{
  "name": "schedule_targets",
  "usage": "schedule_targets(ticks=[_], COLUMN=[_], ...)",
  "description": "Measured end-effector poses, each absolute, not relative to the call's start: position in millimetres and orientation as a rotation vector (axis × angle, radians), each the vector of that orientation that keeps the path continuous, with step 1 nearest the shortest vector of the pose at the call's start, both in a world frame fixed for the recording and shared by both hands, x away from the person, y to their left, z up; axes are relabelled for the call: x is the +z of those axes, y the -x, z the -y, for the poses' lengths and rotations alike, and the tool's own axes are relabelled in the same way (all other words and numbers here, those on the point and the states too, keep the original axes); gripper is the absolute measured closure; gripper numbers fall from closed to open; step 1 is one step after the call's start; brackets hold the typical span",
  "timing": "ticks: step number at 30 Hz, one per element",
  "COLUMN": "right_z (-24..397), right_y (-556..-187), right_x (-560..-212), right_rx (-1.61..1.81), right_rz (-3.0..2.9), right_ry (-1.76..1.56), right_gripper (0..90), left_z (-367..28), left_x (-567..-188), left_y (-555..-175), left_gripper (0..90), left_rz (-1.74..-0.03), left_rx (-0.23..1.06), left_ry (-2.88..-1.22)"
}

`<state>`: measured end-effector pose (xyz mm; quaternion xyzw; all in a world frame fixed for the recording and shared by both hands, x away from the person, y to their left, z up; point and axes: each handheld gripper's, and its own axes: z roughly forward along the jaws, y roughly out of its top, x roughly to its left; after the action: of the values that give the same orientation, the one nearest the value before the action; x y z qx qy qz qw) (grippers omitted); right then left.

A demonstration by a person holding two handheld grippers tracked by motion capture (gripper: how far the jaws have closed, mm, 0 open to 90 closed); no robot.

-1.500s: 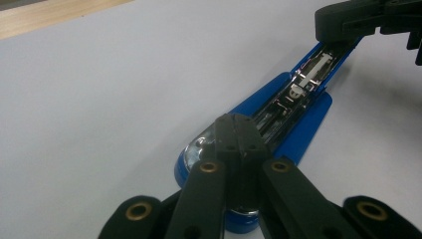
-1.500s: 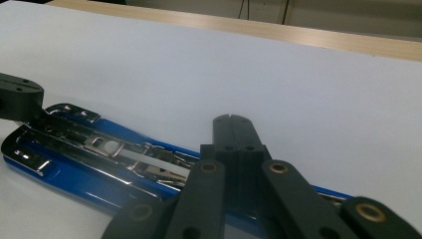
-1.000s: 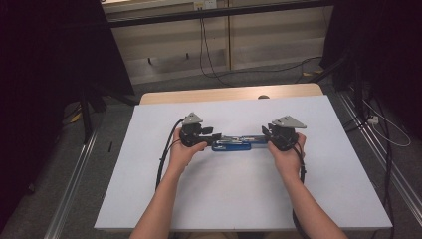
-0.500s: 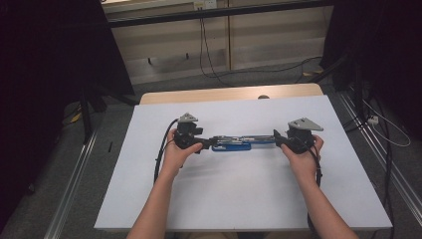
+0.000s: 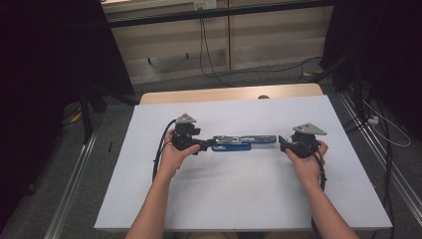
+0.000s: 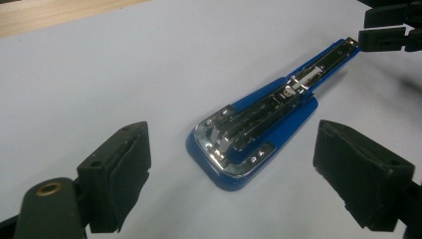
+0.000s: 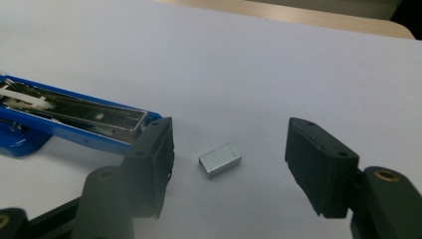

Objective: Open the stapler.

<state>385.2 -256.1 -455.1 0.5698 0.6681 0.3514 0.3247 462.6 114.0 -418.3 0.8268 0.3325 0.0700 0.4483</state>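
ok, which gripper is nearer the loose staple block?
Right. The staple block lies on the table between the open jaws of the right gripper. The left gripper sits at the far end of the opened stapler.

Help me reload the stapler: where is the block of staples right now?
In the right gripper view, the block of staples lies on the white table between the right gripper's open jaws, just off the opened blue stapler's tip.
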Motion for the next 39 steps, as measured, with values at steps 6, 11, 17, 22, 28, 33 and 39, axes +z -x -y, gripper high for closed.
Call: schedule_targets(ticks=[6,11,17,22,28,33,39], right_z=[256.4,254.0,250.2,248.6,246.6,244.9,248.0], right_y=[-391.8,-396.8,-400.5,-401.0,-402.4,-403.1,-402.3], right_x=[-460.8,-461.9,-464.2,-466.4,-467.0,-467.1,-466.9], right_rx=[0.870,0.864,0.831,0.813,0.803,0.799,0.837], right_rz=[-1.779,-1.802,-1.830,-1.829,-1.829,-1.833,-1.830], right_ry=[-1.545,-1.560,-1.569,-1.585,-1.590,-1.589,-1.612], right_gripper=[43.4,55.2,59.6,58.2,56.7,58.7,71.1], left_z=[-116.4,-115.7,-116.2,-117.3,-117.0,-116.6,-117.9], left_x=[-418.6,-419.6,-419.5,-418.1,-417.7,-418.9,-418.1], left_y=[-463.6,-464.2,-464.3,-464.1,-463.9,-464.1,-464.1], left_gripper=[14.8,14.8,14.8,13.5,12.7,12.8,12.8], left_rz=[-0.836,-0.833,-0.835,-0.828,-0.825,-0.827,-0.829], left_rx=[0.167,0.167,0.164,0.191,0.189,0.186,0.184], left_ry=[-2.035,-2.044,-2.036,-2.043,-2.031,-2.029,-2.031])
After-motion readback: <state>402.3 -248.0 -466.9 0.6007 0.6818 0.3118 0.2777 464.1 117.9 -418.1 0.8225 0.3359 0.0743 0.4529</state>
